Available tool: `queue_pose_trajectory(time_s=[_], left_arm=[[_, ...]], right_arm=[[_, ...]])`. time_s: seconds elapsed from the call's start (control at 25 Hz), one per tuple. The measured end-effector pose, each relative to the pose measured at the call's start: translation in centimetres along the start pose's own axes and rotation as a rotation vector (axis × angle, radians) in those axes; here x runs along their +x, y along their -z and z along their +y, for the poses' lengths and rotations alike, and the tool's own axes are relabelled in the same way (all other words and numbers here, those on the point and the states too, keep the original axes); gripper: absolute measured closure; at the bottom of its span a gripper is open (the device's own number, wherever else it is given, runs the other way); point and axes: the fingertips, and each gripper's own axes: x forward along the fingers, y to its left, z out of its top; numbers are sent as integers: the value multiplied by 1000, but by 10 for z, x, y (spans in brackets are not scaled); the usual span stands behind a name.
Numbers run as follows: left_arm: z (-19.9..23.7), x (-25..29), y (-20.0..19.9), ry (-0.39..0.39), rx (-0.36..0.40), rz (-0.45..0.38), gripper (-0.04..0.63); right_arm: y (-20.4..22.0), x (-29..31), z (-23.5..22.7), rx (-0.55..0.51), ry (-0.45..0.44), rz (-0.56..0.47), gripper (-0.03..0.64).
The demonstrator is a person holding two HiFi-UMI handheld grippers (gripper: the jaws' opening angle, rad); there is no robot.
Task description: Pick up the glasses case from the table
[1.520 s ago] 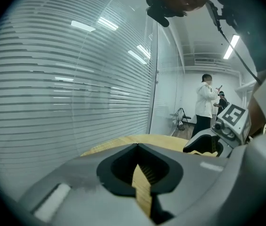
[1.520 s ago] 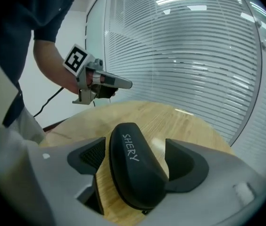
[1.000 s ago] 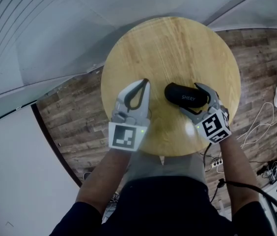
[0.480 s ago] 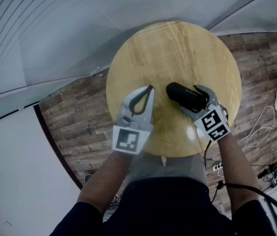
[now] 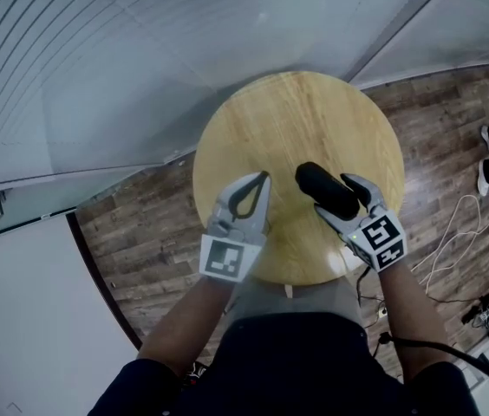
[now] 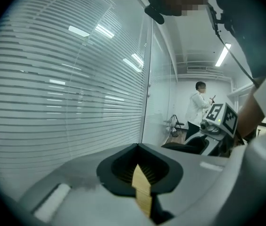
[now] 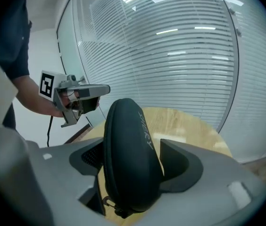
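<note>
Right claw (image 5: pixel 338 199) is clamped across the black zipped case (image 5: pixel 324 187), which fills the gap between its two jaws. These jaws have just been closing, with the case between them. The case is held lengthwise along the claw, with its far end pointing away from the person. It is carried over the near right part of the round wooden worktop (image 5: pixel 296 120). Left claw (image 5: pixel 261 178) is held near the case, to its left and apart from it. Its jaws are pressed together, with nothing gripped.
</note>
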Motion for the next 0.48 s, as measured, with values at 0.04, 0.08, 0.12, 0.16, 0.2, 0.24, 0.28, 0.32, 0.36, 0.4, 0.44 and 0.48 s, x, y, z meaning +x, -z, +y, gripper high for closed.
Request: queue_pose_trajectory(time_s=[0.04, 0.08, 0.12, 0.16, 0.2, 0.24, 0.28, 0.32, 0.36, 0.4, 0.44, 0.48], left_arm=[[-2, -2, -5, 2, 1, -3, 592], [-4, -4, -11, 2, -1, -7, 592], [-6, -5, -18, 1, -1, -14, 592], [-9, -6, -25, 1, -1, -22, 592], [-12, -7, -33, 4, 0, -33, 592], [-15, -7, -40, 9, 2, -47, 592], [-18, -9, -48, 16, 7, -60, 592], [-20, -11, -55, 24, 13, -70, 592], [-22, -13, -61, 33, 21, -77, 592], [-24, -16, -67, 41, 29, -82, 592], [-24, -18, -72, 47, 34, -87, 592], [-24, -20, -78, 50, 35, -91, 592]], right_arm=[[-7, -6, 1, 1, 7, -15, 261], [-13, -12, 2, 8, 12, -29, 261], [-18, -19, 3, 18, 15, -44, 261], [-23, -25, 3, 30, 19, -60, 261], [-28, -32, 2, 41, 25, -77, 261], [-33, -38, 2, 51, 31, -94, 261], [-38, -44, 3, 61, 38, -109, 261], [-43, -50, 4, 69, 45, -124, 261], [-49, -56, 5, 76, 52, -141, 261], [-54, -62, 7, 81, 60, -159, 261], [-61, -67, 8, 84, 67, -181, 261], [-67, -73, 11, 86, 71, -204, 261]])
